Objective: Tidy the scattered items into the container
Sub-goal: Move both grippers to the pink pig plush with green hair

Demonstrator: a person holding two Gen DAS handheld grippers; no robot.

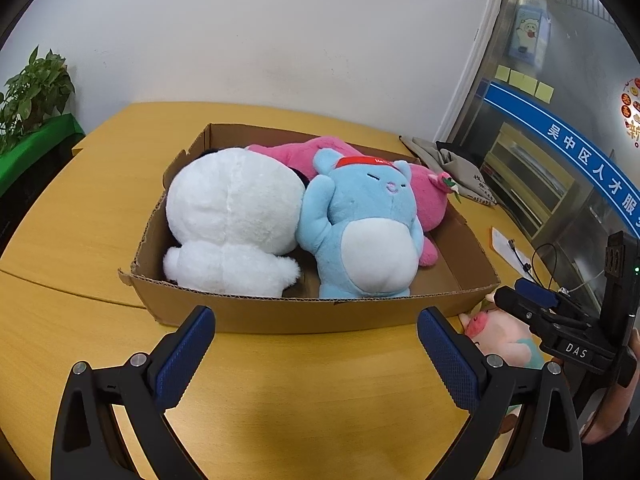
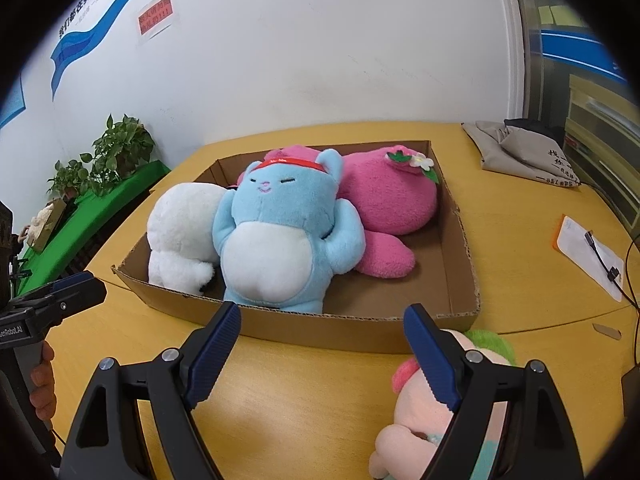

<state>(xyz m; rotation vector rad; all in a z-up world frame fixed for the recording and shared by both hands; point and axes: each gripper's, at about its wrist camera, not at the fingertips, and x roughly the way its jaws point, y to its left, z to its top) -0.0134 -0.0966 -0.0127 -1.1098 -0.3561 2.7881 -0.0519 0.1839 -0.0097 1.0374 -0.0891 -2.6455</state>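
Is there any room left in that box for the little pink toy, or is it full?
There is room. The cardboard box has a bare floor strip along its right wall, beside the pink plush and the blue plush. The left side is crowded by the white plush. The small pink toy lies outside, on the table.

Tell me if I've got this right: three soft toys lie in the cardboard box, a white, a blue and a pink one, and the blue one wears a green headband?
Nearly. The headband on the blue toy is red, not green, as the right wrist view shows plainly. The rest holds: the white toy, the blue one and the pink toy all lie in the cardboard box.
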